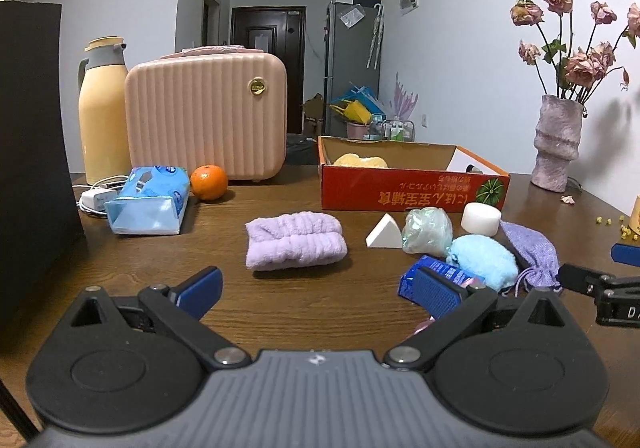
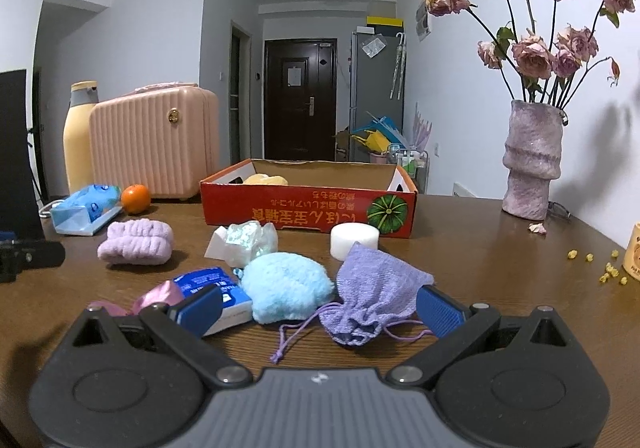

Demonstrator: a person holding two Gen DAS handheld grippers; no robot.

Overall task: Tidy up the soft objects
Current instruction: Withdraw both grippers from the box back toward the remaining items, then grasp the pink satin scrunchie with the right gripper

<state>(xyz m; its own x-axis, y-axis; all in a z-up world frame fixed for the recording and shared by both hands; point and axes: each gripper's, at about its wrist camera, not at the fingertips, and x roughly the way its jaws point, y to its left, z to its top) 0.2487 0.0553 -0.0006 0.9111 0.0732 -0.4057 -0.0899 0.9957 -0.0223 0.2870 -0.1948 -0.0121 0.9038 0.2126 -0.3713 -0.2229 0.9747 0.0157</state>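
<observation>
left gripper (image 1: 318,290): jaws spread, empty, bottom of frame | right gripper (image 2: 320,306): jaws spread, empty | lilac drawstring pouch (image 2: 374,298): knitted, crumpled, cords loose, lower centre between the right fingers | pale blue fluffy puff (image 2: 286,286): touching pouch's left | folded lilac towel (image 1: 295,241): ribbed, frame centre | red cardboard box (image 2: 308,208): behind, yellow sponge (image 2: 266,179) inside

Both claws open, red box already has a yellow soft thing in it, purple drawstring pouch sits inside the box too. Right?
Not quite. The purple drawstring pouch lies on the table in front of the red box, not inside; the right wrist view shows it. The rest holds: both claws open, yellow soft thing in the box.
</observation>
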